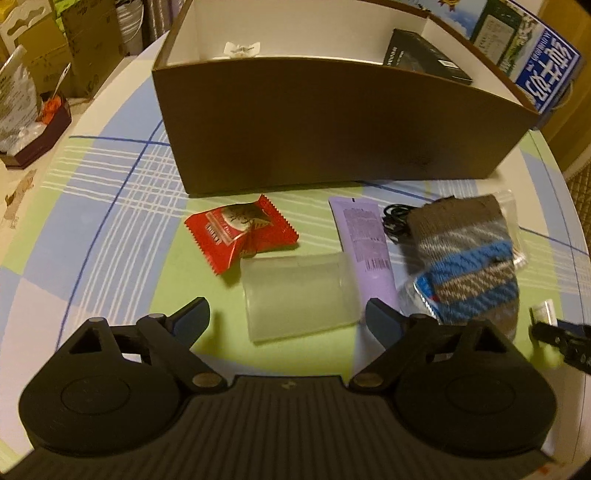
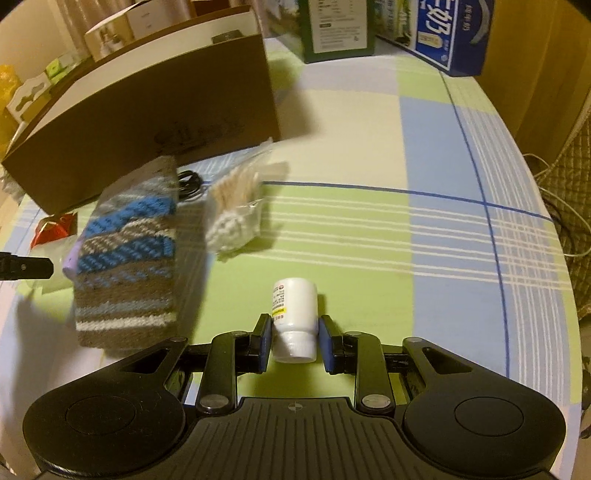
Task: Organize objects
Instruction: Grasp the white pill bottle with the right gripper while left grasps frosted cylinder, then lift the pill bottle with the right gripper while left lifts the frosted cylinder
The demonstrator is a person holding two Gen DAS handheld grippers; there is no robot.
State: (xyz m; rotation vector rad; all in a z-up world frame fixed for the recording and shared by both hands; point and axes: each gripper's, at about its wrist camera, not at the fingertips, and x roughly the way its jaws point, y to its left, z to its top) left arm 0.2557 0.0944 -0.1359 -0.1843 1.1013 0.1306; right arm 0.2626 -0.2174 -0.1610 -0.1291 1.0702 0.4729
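My left gripper (image 1: 288, 317) stands open low over the checked tablecloth, with a translucent plastic cup (image 1: 299, 295) lying on its side between the fingers, untouched. Past it lie a red snack packet (image 1: 240, 236), a purple tube (image 1: 364, 243) and a striped knitted pouch (image 1: 465, 258). Behind them stands the brown box (image 1: 332, 122), which has a black item (image 1: 424, 55) inside. My right gripper (image 2: 295, 343) is shut on a small white bottle (image 2: 295, 314), cap towards the camera, just over the table. The knitted pouch (image 2: 125, 266) is to its left.
A bag of cotton swabs (image 2: 236, 206) and a black cable (image 2: 188, 184) lie by the brown box (image 2: 147, 122). A blue milk carton (image 2: 450, 33) and a green carton (image 2: 338, 29) stand at the far edge. Cardboard boxes (image 1: 74, 48) crowd the left background.
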